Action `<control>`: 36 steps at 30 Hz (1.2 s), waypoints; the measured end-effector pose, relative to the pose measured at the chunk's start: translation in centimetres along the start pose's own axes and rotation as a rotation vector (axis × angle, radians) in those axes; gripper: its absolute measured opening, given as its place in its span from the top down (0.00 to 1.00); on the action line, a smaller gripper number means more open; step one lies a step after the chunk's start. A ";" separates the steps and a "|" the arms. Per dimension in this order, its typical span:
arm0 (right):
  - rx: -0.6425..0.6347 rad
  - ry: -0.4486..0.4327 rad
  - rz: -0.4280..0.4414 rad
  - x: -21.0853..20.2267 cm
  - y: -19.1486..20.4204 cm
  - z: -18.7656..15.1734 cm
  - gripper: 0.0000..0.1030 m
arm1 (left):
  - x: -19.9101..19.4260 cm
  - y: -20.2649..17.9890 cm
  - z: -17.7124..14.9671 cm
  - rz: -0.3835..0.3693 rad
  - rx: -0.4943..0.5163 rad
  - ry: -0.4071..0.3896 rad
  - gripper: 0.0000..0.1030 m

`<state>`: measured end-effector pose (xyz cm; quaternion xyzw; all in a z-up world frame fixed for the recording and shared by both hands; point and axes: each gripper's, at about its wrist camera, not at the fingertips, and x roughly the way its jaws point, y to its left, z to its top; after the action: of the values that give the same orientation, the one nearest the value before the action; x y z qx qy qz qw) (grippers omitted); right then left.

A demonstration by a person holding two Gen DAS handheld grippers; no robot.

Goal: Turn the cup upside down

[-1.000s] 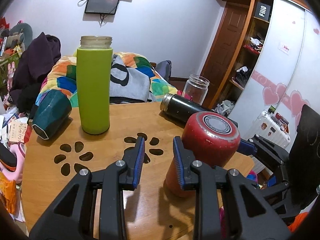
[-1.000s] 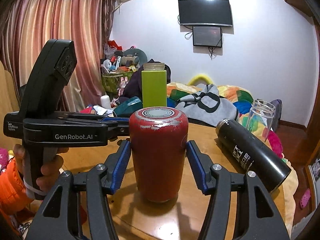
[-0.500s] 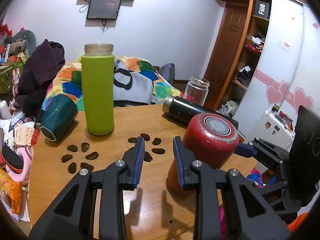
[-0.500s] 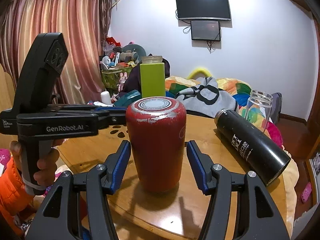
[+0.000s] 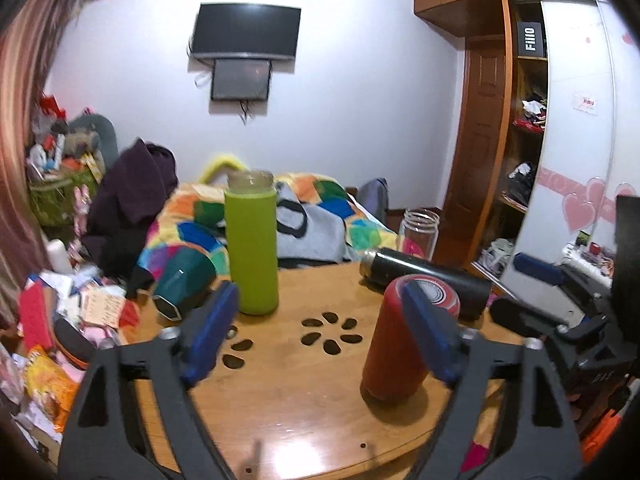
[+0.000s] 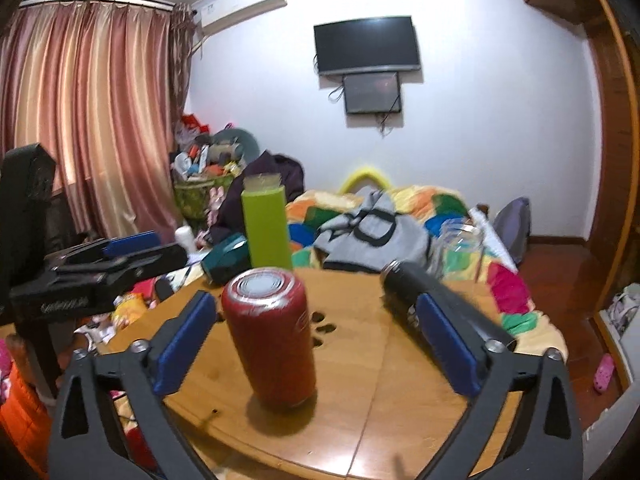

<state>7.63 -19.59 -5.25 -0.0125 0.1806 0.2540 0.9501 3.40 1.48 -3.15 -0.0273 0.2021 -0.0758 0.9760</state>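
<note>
Both tongs (image 5: pixel 320 328) (image 6: pixel 316 344) wide apart, empty

One legible marking: "FIIIO" in white on a black box (image 5: pixel 530 36), on the wardrobe's top shelf. Other lettering blurred.

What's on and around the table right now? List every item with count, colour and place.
red cup: 1, red, standing with its flat end up on the near part of the table, untouched
green bottle: 1, lime green, upright at the far side
black flask: 1, black, lying on its side, far right
teal cup: 1, dark teal, lying on its side at the far left edge
glass jar: 1, clear, behind the flask
table: 1, brown wood, round, with flower-shaped cutouts
left hand-held gripper: 1, black with blue pads, open
right hand-held gripper: 1, same, open, either side of the red cup
</note>
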 end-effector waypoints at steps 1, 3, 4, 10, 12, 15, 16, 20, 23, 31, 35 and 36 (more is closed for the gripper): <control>-0.004 -0.014 -0.011 -0.4 0.1 0.2 0.00 | -0.2 -0.1 0.1 0.011 0.000 -0.013 0.01; -0.009 -0.033 -0.027 -1.2 0.2 0.6 0.00 | -0.7 -0.3 0.1 0.026 0.001 -0.037 0.00; -0.008 -0.040 -0.038 -1.4 0.2 0.7 0.00 | -0.9 -0.5 0.2 0.034 0.001 -0.043 0.00; 0.005 -0.052 -0.087 -2.5 0.3 1.2 0.00 | -1.9 -1.7 -0.6 0.083 0.013 -0.061 0.00; 0.010 -0.054 -0.092 -2.9 0.2 1.2 0.00 | -2.3 -2.0 -0.9 0.092 0.020 -0.066 0.00; 0.015 -0.062 -0.101 -3.6 0.2 1.2 0.00 | -3.1 -2.5 -1.1 0.095 0.018 -0.086 0.00; 0.018 -0.064 -0.101 -3.8 0.2 1.1 0.00 | -3.3 -2.5 -1.2 0.093 0.016 -0.089 0.00; 0.028 -0.073 -0.104 -4.4 0.2 1.2 0.00 | -4.1 -2.9 -1.2 0.100 0.010 -0.110 0.00; 0.034 -0.078 -0.107 -4.9 0.1 1.1 0.00 | -4.5 -3.1 -1.2 0.106 0.011 -0.122 0.00; 0.041 -0.084 -0.106 -5.3 0.0 1.0 0.00 | -5.4 -3.4 -1.1 0.116 0.010 -0.148 0.00; 0.038 -0.092 -0.107 -5.4 0.1 0.9 0.00 | -5.5 -3.5 -1.2 0.135 0.012 -0.159 0.00; 0.038 -0.095 -0.108 -5.5 0.2 0.9 0.00 | -5.4 -3.5 -1.2 0.135 0.014 -0.159 0.00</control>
<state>3.45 -21.96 -2.50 0.0079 0.1393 0.1994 0.9699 -2.52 -1.18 -1.87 -0.0129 0.1251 -0.0088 0.9920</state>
